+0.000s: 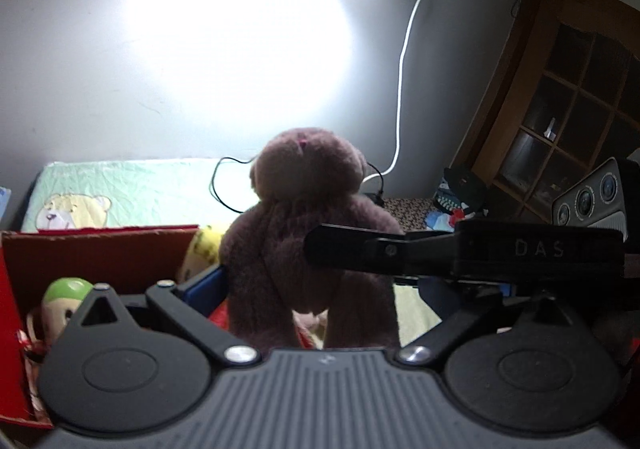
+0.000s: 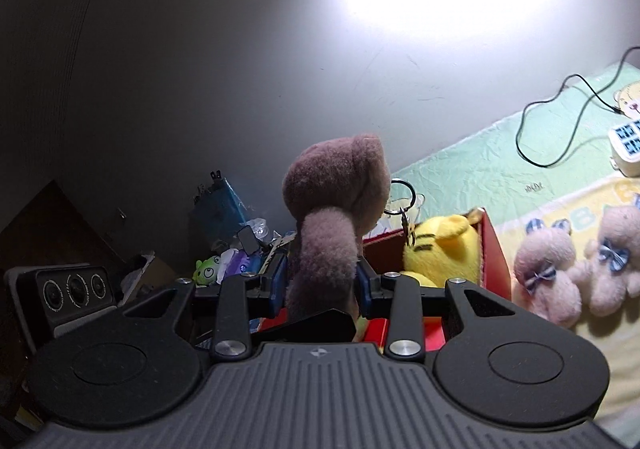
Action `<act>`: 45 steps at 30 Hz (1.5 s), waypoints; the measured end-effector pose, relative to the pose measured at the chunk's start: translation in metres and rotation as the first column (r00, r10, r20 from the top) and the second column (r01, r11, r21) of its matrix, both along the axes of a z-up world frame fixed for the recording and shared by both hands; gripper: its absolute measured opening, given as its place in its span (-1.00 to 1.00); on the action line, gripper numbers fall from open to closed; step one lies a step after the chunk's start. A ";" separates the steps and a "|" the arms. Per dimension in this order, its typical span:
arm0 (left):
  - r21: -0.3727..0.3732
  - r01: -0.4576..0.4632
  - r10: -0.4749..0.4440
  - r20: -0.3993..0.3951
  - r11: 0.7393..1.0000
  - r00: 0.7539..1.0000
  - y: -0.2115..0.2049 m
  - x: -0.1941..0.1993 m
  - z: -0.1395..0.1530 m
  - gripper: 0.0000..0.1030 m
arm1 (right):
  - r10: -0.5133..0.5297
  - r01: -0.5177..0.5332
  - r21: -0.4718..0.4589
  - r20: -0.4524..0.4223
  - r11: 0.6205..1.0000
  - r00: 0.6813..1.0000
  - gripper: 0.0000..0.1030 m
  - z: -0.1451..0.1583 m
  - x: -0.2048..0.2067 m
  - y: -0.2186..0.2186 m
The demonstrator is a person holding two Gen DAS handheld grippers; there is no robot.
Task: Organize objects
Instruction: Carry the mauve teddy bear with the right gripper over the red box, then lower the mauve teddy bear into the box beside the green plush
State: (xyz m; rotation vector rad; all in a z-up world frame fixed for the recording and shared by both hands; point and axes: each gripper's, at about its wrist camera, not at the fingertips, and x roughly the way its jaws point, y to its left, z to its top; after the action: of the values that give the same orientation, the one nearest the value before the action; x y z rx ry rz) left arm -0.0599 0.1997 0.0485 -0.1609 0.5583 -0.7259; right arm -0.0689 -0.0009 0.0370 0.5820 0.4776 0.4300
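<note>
left wrist view: right finger of left gripper [image 1: 304, 289] hidden behind brown teddy bear [image 1: 308, 233], so I cannot tell its grip; bear hangs upright beside the red box [image 1: 100, 245] | right wrist view: bear's face turned away; right gripper [image 2: 320, 281] squeezes the fuzzy bear narrow, above the box, yellow plush tiger [image 2: 444, 249] inside
</note>
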 end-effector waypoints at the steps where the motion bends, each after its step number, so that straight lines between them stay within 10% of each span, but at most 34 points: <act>1: -0.004 -0.013 0.013 0.006 1.000 1.000 0.005 0.003 0.002 0.91 | 0.007 -0.007 -0.013 0.013 1.000 1.000 -0.27 0.001 0.006 0.007; 23: 0.063 -0.069 0.083 -0.254 0.996 0.964 0.052 0.079 -0.083 0.88 | -0.051 0.005 -0.206 -0.216 0.978 0.975 -0.28 -0.066 0.077 0.061; 45: 0.175 -0.035 0.078 -0.244 0.984 0.967 0.046 0.084 -0.097 0.88 | -0.132 0.066 -0.244 -0.268 0.968 0.954 -0.48 -0.087 0.080 0.065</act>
State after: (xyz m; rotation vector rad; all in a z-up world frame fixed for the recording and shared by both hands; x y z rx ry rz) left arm 0.0244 0.2456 -0.0481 -0.1101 0.8505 -0.6027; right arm 0.0106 0.0638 -0.0502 0.4387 0.7578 0.1896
